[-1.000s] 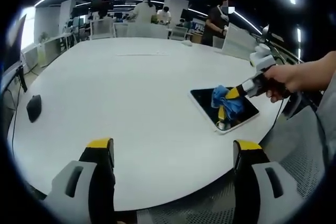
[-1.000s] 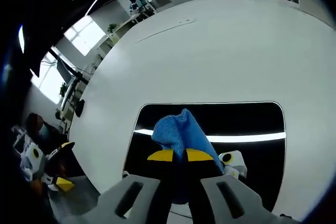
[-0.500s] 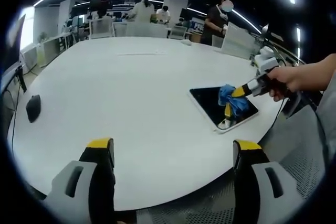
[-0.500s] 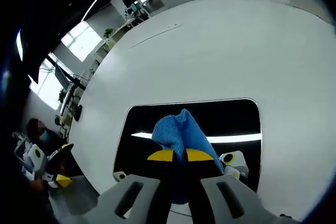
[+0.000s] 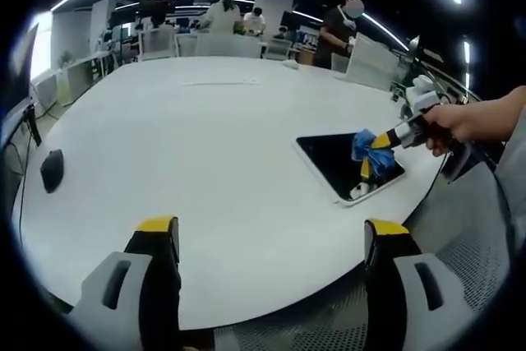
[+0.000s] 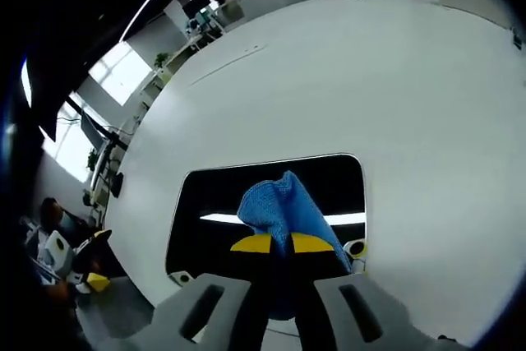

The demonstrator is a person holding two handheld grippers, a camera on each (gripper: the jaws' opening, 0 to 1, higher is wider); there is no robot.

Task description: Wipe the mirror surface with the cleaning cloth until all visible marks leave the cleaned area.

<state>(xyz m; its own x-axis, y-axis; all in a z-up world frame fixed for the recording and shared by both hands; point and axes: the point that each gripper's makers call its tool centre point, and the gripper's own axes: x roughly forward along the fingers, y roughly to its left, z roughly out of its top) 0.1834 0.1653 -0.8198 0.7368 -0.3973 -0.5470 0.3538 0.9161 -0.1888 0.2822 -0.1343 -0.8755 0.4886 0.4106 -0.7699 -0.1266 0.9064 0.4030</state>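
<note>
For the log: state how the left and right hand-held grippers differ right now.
The left hand-held gripper is open with nothing between its jaws; the right hand-held gripper is shut on the blue cloth. The left one is held back at the near edge of the white table, while the right one reaches over the mirror with the cloth. Both have grey jaws with yellow tips.

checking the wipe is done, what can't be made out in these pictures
- Marks on the mirror: in the right gripper view the cleaning cloth and right gripper cover its middle; in the left gripper view the mirror is too small.
- Mirror's near edge: hidden behind the right gripper's jaws.
- Dark object on the table: too small to identify.
</note>
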